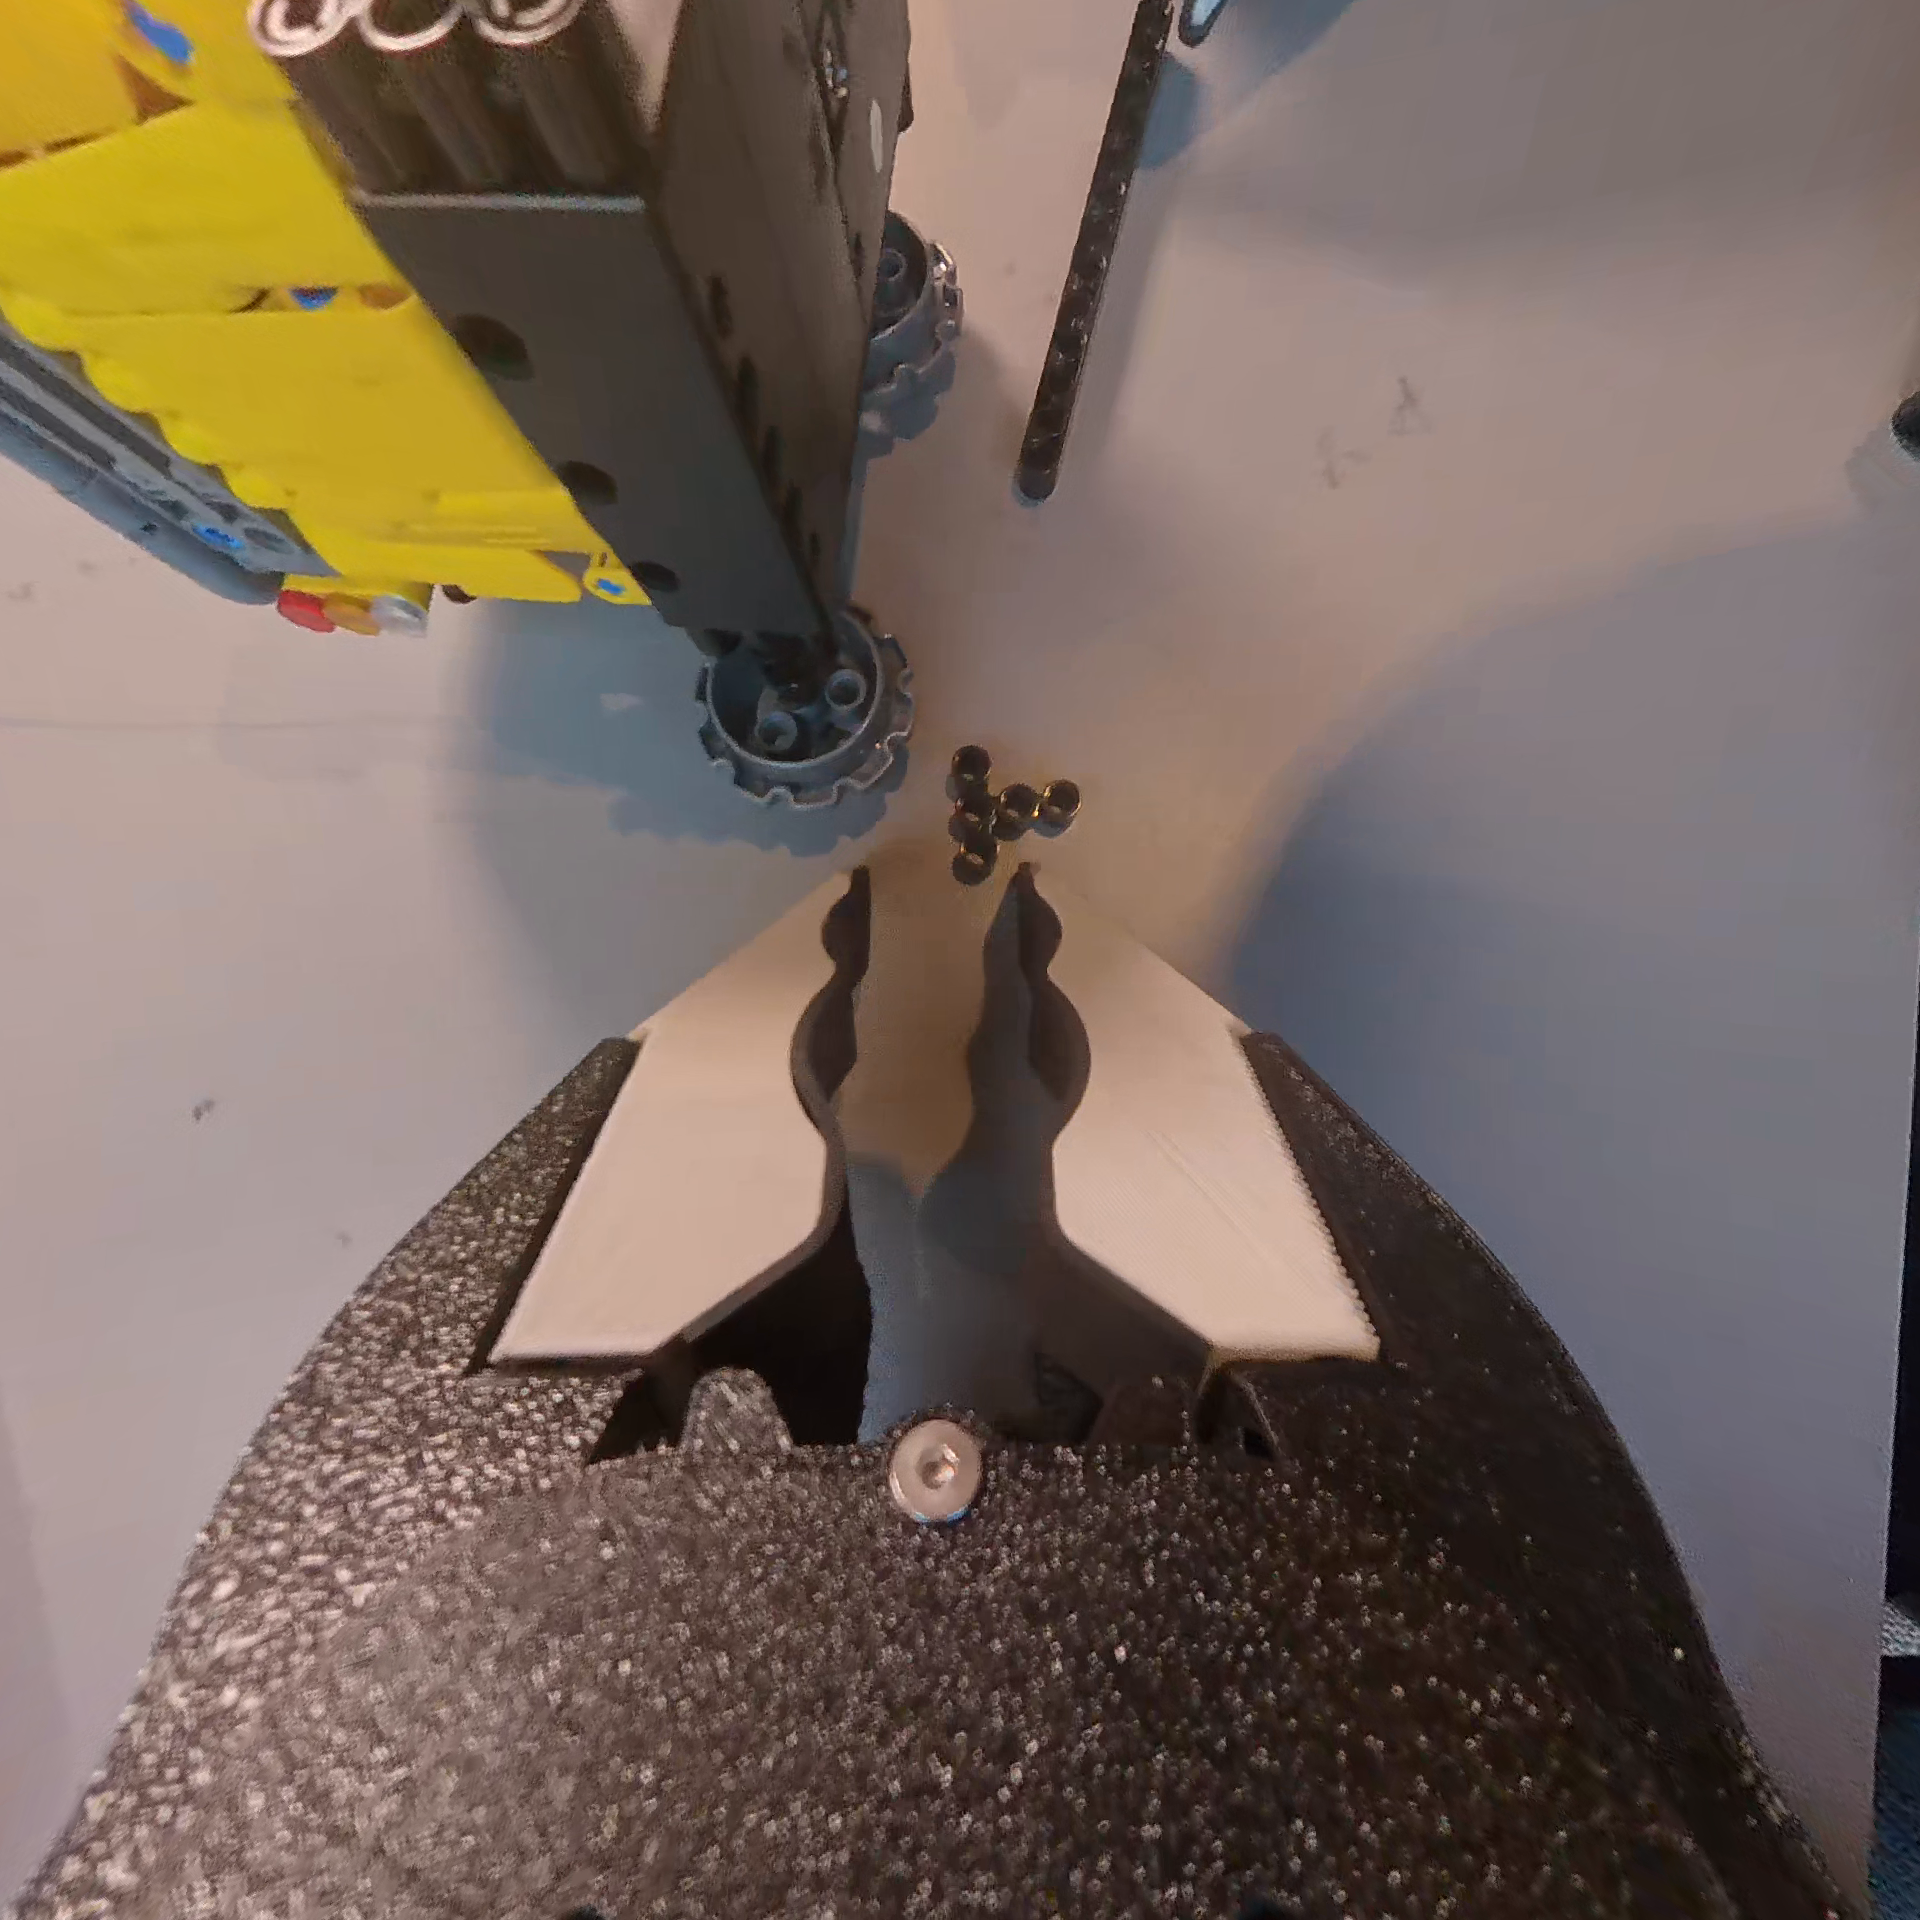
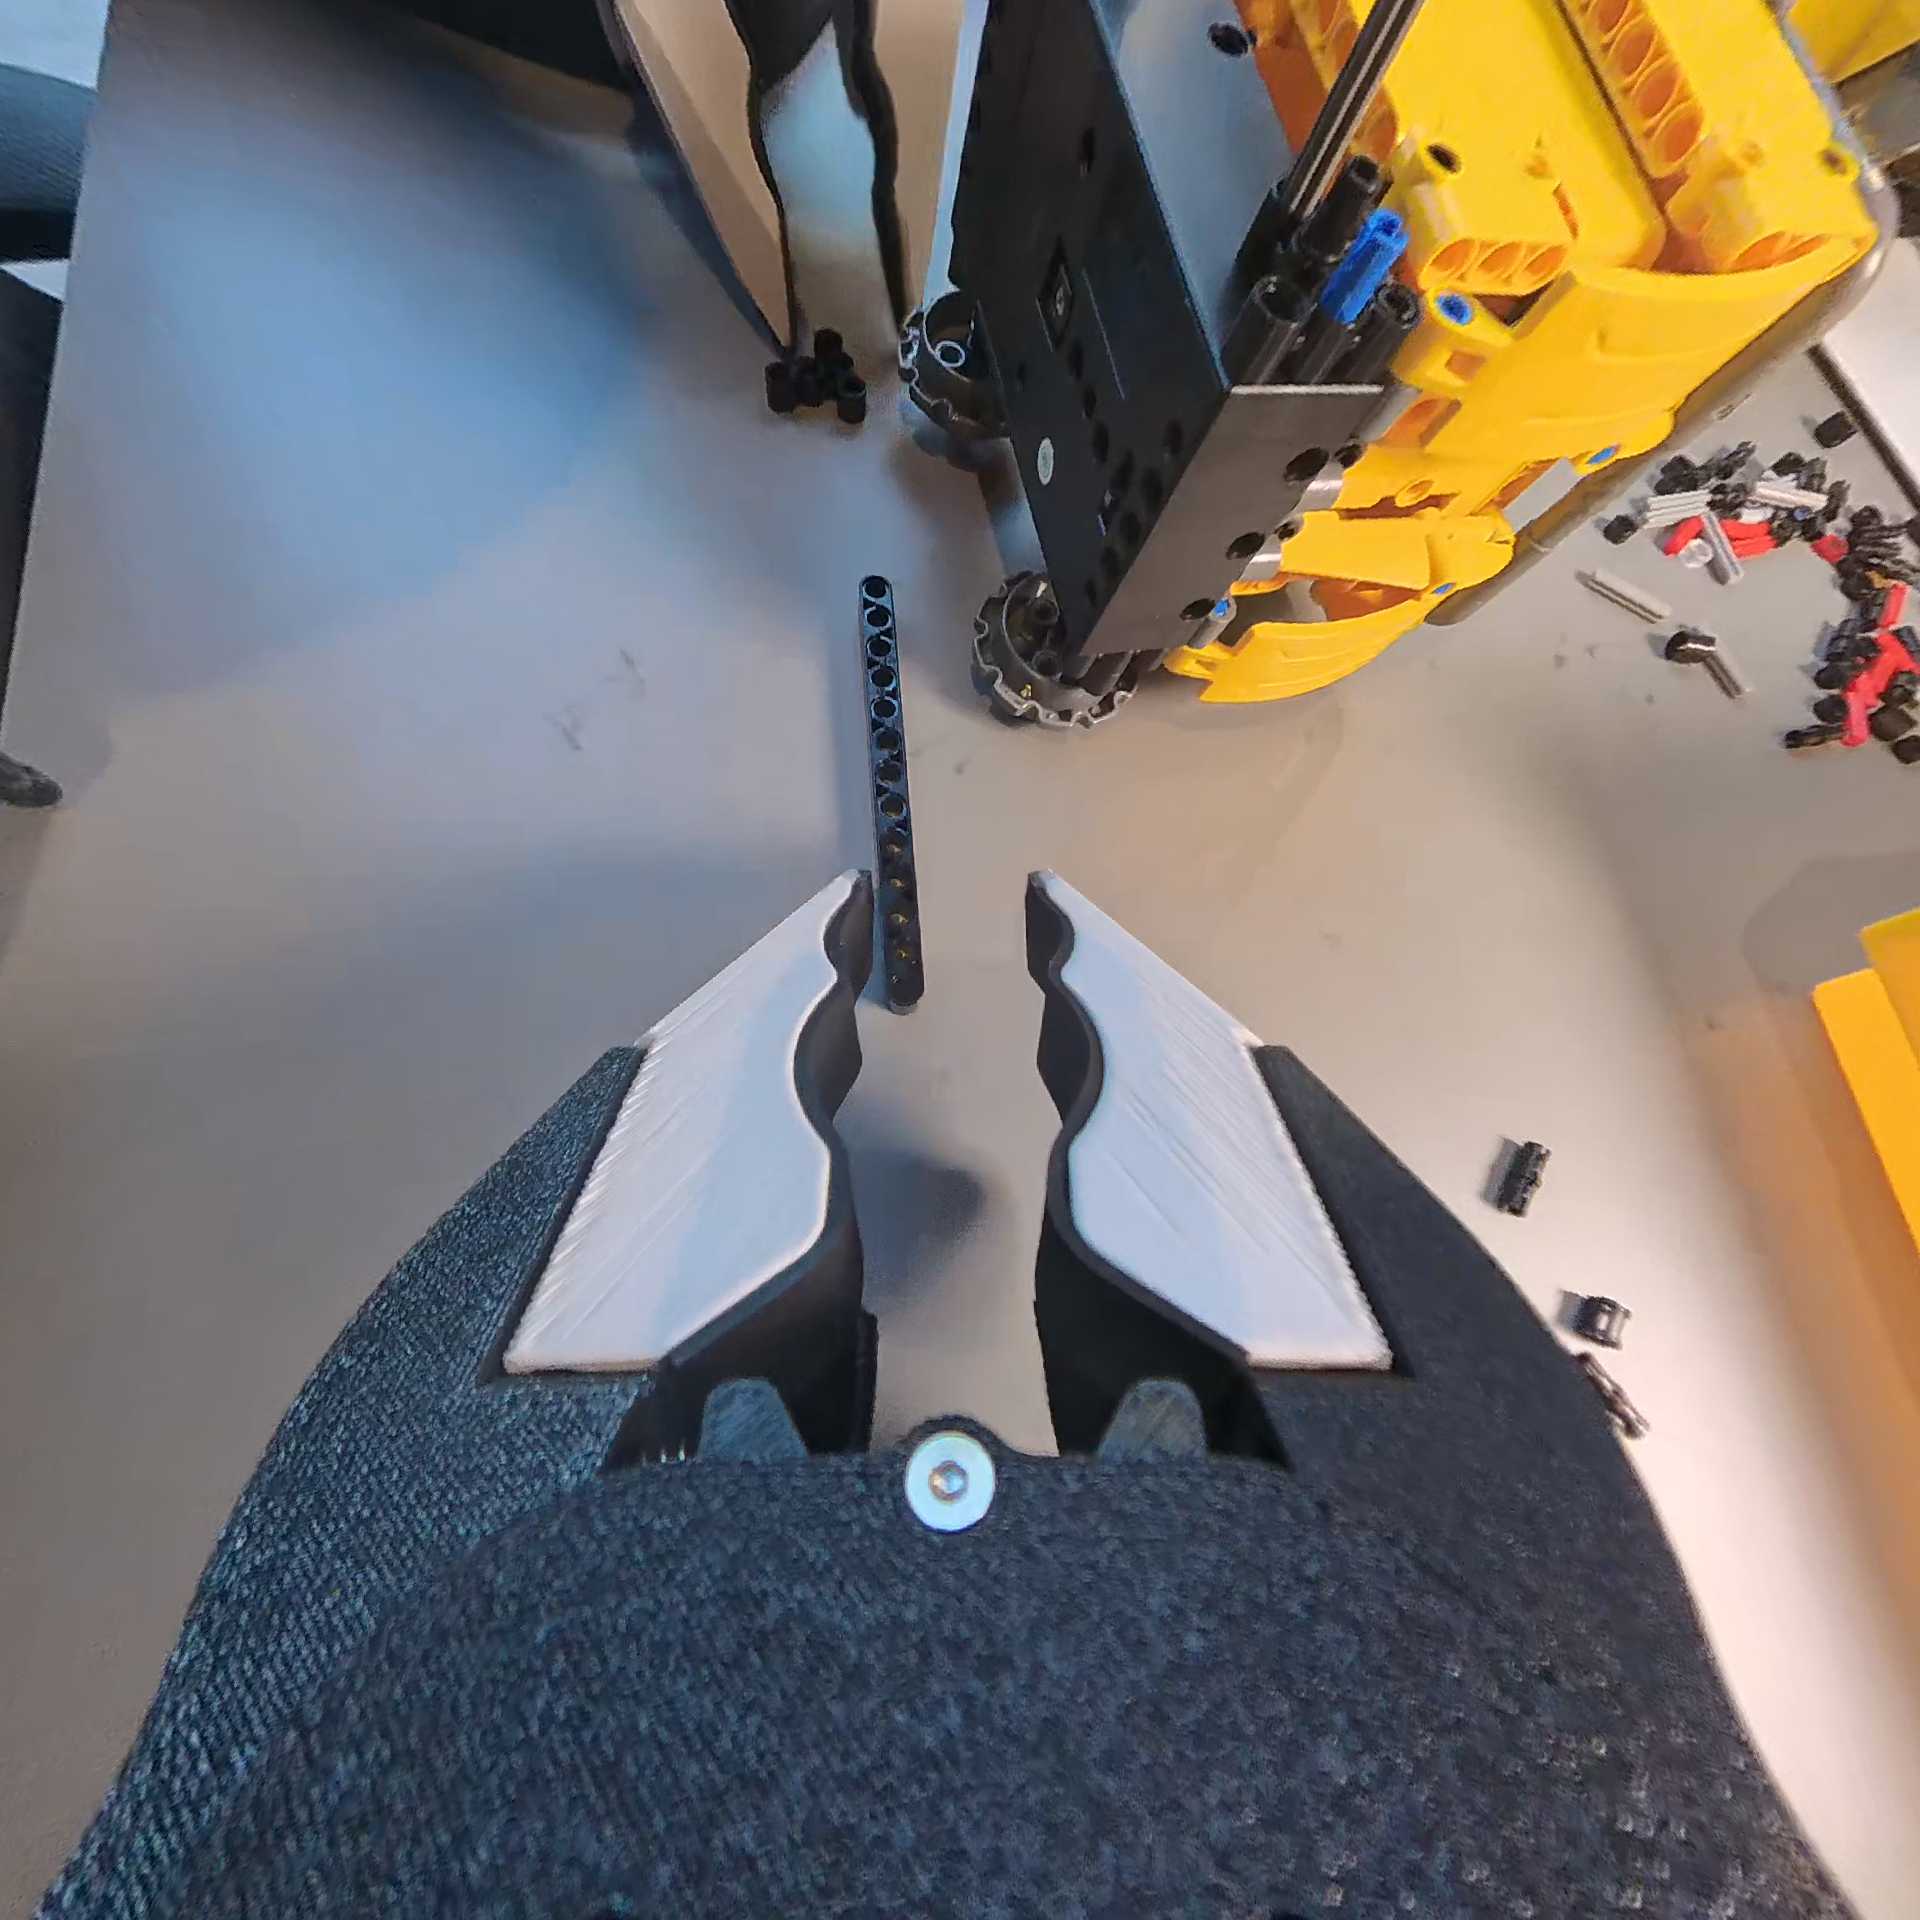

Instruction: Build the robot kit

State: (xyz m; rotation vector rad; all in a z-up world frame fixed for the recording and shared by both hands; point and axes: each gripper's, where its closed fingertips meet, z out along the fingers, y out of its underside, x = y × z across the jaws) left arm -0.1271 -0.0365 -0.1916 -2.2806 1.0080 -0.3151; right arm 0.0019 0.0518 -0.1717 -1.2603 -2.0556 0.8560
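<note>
Left gripper (image 1: 940,873) — fingers spread, holding nothing, tips just short of a small black connector (image 1: 1000,812) on the table (image 1: 1455,727). Right gripper (image 2: 948,878) — fingers spread, its left finger (image 2: 727,1122) beside the near end of a long black beam (image 2: 891,790) lying flat. Behind both stands a yellow-and-black model (image 2: 1455,343) on grey toothed wheels (image 1: 805,717). Loose red and black parts (image 2: 1829,603) lie at far right.

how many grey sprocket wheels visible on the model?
2. Near wheel at the black housing's lower end, by the left tongs; far wheel partly behind it. Others may be hidden.
</note>
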